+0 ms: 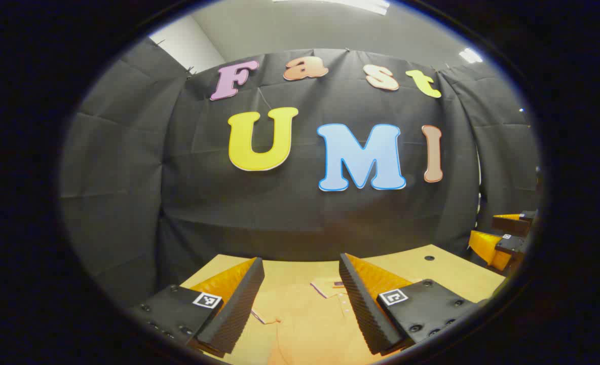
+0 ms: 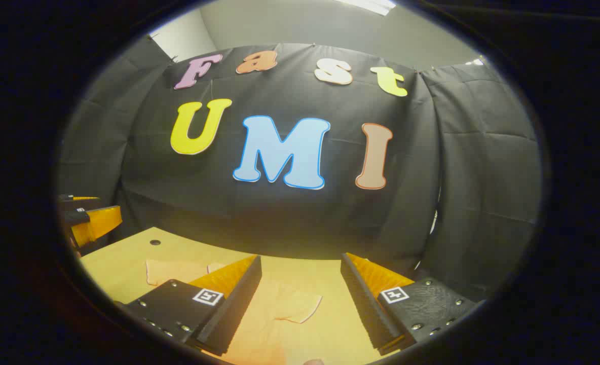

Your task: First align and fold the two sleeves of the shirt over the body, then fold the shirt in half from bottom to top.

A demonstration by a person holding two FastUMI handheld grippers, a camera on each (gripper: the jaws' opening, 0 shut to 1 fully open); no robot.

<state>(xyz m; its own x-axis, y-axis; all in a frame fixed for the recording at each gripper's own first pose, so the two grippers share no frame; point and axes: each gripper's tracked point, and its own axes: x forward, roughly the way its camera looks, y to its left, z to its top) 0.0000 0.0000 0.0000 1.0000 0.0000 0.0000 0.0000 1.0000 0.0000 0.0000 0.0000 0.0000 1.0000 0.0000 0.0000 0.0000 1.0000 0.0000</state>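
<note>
A pale orange polo shirt (image 1: pixel 305 324) lies flat on the wooden table (image 1: pixel 452 276), its collar (image 1: pixel 330 287) pointing toward the booth wall. In the left gripper view my left gripper (image 1: pixel 300 263) hovers open above the shirt's chest, with the collar and a short sleeve (image 1: pixel 265 314) showing between its fingers. In the right gripper view my right gripper (image 2: pixel 300 261) is open above the shirt (image 2: pixel 259 329), over the other short sleeve (image 2: pixel 292 304). Neither gripper holds any cloth. The right gripper (image 1: pixel 497 243) shows at the right edge of the left gripper view, and the left gripper (image 2: pixel 89 223) at the left edge of the right gripper view.
The table (image 2: pixel 330 284) ends close to the black booth wall behind it. A small round hole (image 1: pixel 429 258) sits in the tabletop near its far corner; the hole (image 2: pixel 154 242) also appears in the right gripper view. A further part of the shirt (image 2: pixel 173 271) lies left of my right gripper.
</note>
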